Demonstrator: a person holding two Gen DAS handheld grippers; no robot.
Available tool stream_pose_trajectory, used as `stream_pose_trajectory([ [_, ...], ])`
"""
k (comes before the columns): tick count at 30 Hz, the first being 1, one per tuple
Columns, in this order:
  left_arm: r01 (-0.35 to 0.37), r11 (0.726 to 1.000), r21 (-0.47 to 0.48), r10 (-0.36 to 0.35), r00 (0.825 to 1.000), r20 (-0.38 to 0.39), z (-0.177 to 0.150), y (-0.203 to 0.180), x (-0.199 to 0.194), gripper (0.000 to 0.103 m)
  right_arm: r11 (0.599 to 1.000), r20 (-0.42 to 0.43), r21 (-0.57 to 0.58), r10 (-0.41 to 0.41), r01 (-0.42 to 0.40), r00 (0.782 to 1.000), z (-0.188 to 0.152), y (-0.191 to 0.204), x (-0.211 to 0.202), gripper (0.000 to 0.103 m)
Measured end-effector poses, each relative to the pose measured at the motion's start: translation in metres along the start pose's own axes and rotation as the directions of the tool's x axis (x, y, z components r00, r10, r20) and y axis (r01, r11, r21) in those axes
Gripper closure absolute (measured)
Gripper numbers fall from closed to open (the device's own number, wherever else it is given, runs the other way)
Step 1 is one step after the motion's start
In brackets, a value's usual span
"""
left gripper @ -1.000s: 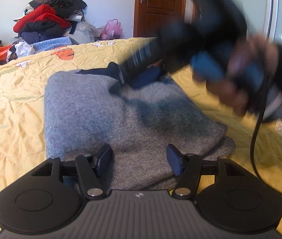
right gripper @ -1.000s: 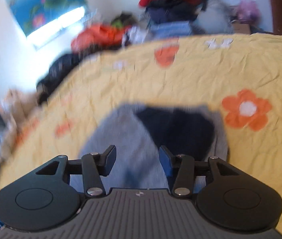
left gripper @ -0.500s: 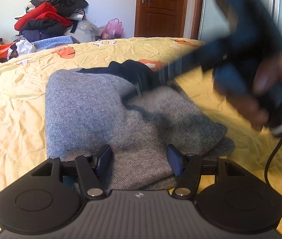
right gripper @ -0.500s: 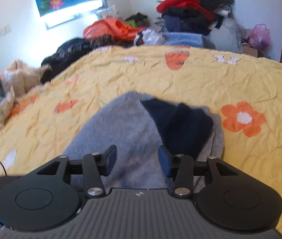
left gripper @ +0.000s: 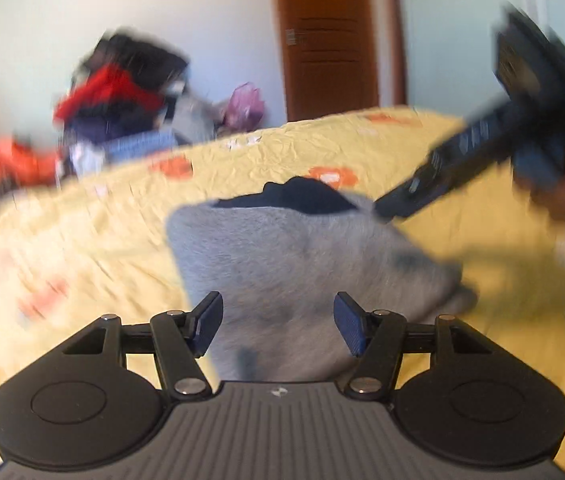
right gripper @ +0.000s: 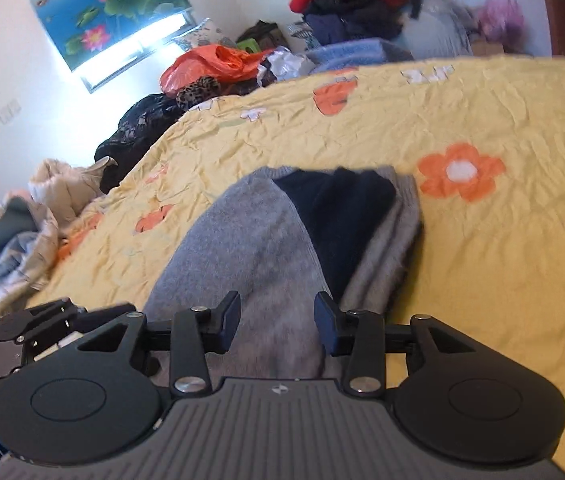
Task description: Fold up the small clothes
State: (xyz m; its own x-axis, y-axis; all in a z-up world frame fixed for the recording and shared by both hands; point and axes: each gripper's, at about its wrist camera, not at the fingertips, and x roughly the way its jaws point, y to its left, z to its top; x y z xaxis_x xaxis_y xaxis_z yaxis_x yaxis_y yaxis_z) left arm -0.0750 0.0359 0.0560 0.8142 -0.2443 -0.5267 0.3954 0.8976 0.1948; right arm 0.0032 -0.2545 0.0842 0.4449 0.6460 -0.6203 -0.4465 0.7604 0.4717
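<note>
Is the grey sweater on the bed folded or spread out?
Folded: the grey sweater lies as a compact bundle with layered edges stacked at its right side.

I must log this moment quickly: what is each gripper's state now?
Left gripper: open, holding nothing.
Right gripper: open, holding nothing, jaws just closing slightly.

A bed with a crumpled yellow flowered sheet (right gripper: pixel 462 120) carries a folded grey sweater (right gripper: pixel 250 248) near its orange flower (right gripper: pixel 460 170).
</note>
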Motion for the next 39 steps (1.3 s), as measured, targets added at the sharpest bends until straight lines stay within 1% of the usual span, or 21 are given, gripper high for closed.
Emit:
stream_pose_trajectory([
  [2,-0.005,0.995,0.096,0.008,0.999,-0.034,-0.011,-0.007,-0.004,0.042,1.0,-0.028,0.017,0.015,-0.014,0.999,-0.008,-0.005,-0.009,0.056],
  [3,-0.007,0.993,0.118,0.013,0.999,-0.053,-0.017,-0.009,-0.004,0.042,1.0,-0.039,0.013,0.012,-0.011,0.999,-0.012,-0.005,-0.012,0.056],
  [7,-0.068,0.995,0.075,0.077,0.99,-0.122,-0.032,-0.006,0.008,0.042,1.0,-0.092,-0.018,0.022,-0.023,0.995,-0.026,0.003,-0.009,0.056],
  [10,-0.096,0.994,0.048,0.102,0.987,-0.124,-0.033,-0.001,0.013,0.043,0.998,-0.145,-0.059,-0.018,0.01,0.989,-0.034,0.01,0.004,0.056],
  [12,-0.11,0.993,0.049,0.114,0.989,-0.09,-0.03,-0.001,0.009,0.047,0.997,-0.165,-0.072,-0.037,0.026,0.986,-0.038,0.012,0.011,0.056],
  [13,-0.113,0.993,0.043,0.116,0.99,-0.077,-0.028,-0.001,0.009,0.057,0.997,-0.169,-0.071,-0.034,0.023,0.985,-0.039,0.012,0.012,0.056],
  [14,-0.111,0.993,0.036,0.113,0.991,-0.069,-0.026,-0.001,0.01,0.08,0.997,-0.17,-0.068,-0.032,0.021,0.985,-0.04,0.012,0.013,0.062],
  [15,-0.107,0.994,0.028,0.109,0.991,-0.076,-0.024,0.0,0.014,0.09,0.998,-0.169,-0.062,-0.035,0.025,0.985,-0.041,0.011,0.014,0.072],
  [16,-0.115,0.993,0.019,0.116,0.99,-0.076,-0.024,0.0,0.016,0.091,0.998,-0.18,-0.064,-0.035,0.024,0.983,-0.041,0.01,0.016,0.085],
  [19,-0.117,0.993,0.006,0.117,0.99,-0.083,-0.029,0.007,0.014,0.094,0.995,-0.174,-0.099,-0.001,-0.016,0.985,-0.043,0.016,0.006,0.086],
  [21,-0.107,0.994,-0.005,0.106,0.988,-0.109,-0.035,0.012,0.013,0.095,0.991,-0.177,-0.131,-0.021,-0.003,0.984,-0.046,0.019,0.0,0.086],
  [23,-0.106,0.994,-0.012,0.103,0.986,-0.13,-0.04,0.013,0.016,0.096,0.992,-0.208,-0.128,-0.047,0.02,0.977,-0.054,0.011,0.009,0.088],
  [25,-0.114,0.993,0.005,0.114,0.986,-0.124,-0.038,0.008,0.016,0.096,0.996,-0.19,-0.093,-0.022,0.004,0.981,-0.057,0.004,0.012,0.088],
  [26,-0.115,0.993,0.004,0.115,0.985,-0.125,-0.037,0.007,0.016,0.095,0.997,-0.181,-0.076,-0.016,0.003,0.983,-0.055,0.004,0.011,0.086],
  [28,-0.113,0.994,0.011,0.114,0.986,-0.126,-0.037,0.007,0.015,0.095,0.998,-0.181,-0.065,0.005,-0.017,0.983,-0.05,0.006,0.01,0.077],
  [29,-0.111,0.994,0.023,0.113,0.986,-0.12,-0.037,0.006,0.015,0.094,0.997,-0.186,-0.07,0.018,-0.031,0.982,-0.045,0.007,0.008,0.063],
  [31,-0.112,0.993,0.032,0.115,0.986,-0.118,-0.038,0.005,0.014,0.093,0.997,-0.121,-0.066,0.034,-0.042,0.992,-0.028,0.004,-0.001,0.047],
  [32,-0.112,0.993,0.028,0.115,0.986,-0.117,-0.038,0.005,0.014,0.093,0.998,-0.075,-0.047,0.027,-0.03,0.997,-0.016,0.0,-0.004,0.043],
  [35,-0.116,0.993,0.011,0.117,0.986,-0.12,-0.039,0.006,0.015,0.093,0.997,0.035,0.077,0.014,-0.017,0.999,0.027,-0.024,-0.001,0.044],
  [36,-0.117,0.993,0.008,0.117,0.986,-0.12,-0.039,0.006,0.015,0.093,0.992,0.054,0.124,-0.007,0.0,0.998,0.042,-0.033,0.006,0.044],
  [39,-0.116,0.993,-0.003,0.115,0.986,-0.121,-0.04,0.007,0.015,0.093,0.98,0.047,0.198,-0.018,0.008,0.999,0.069,-0.05,0.033,0.051],
])
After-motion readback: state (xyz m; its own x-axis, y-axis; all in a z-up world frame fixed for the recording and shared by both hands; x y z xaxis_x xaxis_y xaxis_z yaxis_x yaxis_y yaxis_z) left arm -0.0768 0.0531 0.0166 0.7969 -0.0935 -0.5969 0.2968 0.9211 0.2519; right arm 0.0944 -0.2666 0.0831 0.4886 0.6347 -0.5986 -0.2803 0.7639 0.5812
